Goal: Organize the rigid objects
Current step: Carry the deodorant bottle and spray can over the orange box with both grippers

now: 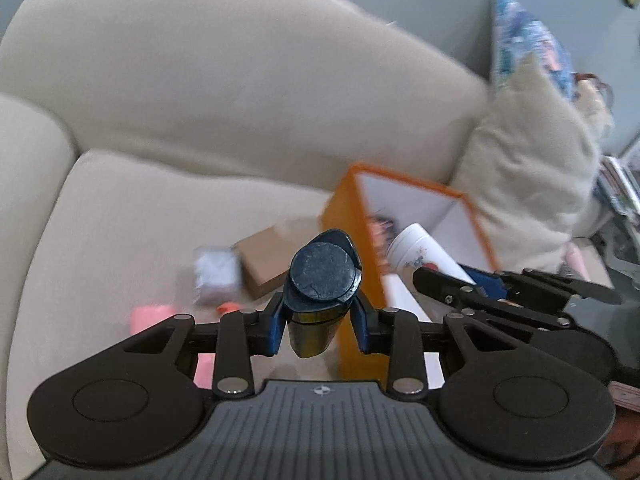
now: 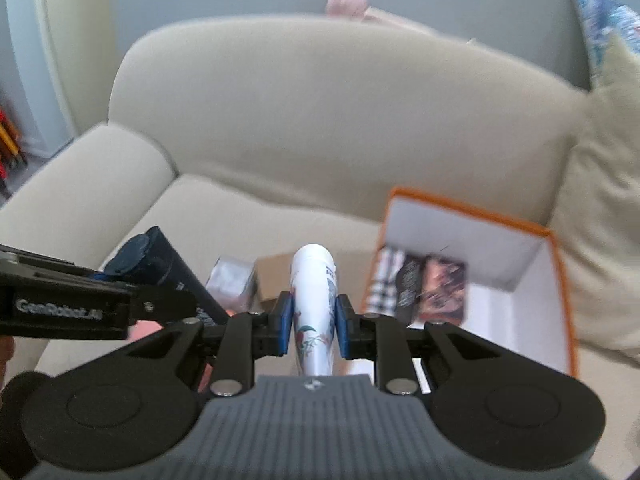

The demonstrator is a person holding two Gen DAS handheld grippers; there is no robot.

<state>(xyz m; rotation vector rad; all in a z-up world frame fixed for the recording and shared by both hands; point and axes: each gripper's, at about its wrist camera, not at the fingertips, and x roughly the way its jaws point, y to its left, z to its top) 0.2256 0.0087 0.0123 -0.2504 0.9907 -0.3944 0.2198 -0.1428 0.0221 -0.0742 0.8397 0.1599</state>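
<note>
Both hands are loaded, mid-carry toward the box, by my reading. Nearest, the left hand-held gripper (image 1: pixel 320 320) is clamped on a dark blue bottle (image 1: pixel 322 280), cap end facing away, held above the sofa seat (image 1: pixel 140 220) just left of the orange box (image 1: pixel 352 232). The right hand-held gripper (image 2: pixel 312 328) pinches a white bottle (image 2: pixel 314 300) with a floral print, near the box's left wall.

Next, each bottle probably needs lifting over the rim and releasing inside, without the two grippers colliding.

Count: two bottles held. Farther on the seat lie one silver packet (image 1: pixel 216 274), one brown carton (image 1: pixel 268 260) and something pink (image 1: pixel 150 316), too blurred to name. Inside the box, two or three flat packs (image 2: pixel 424 284).
</note>
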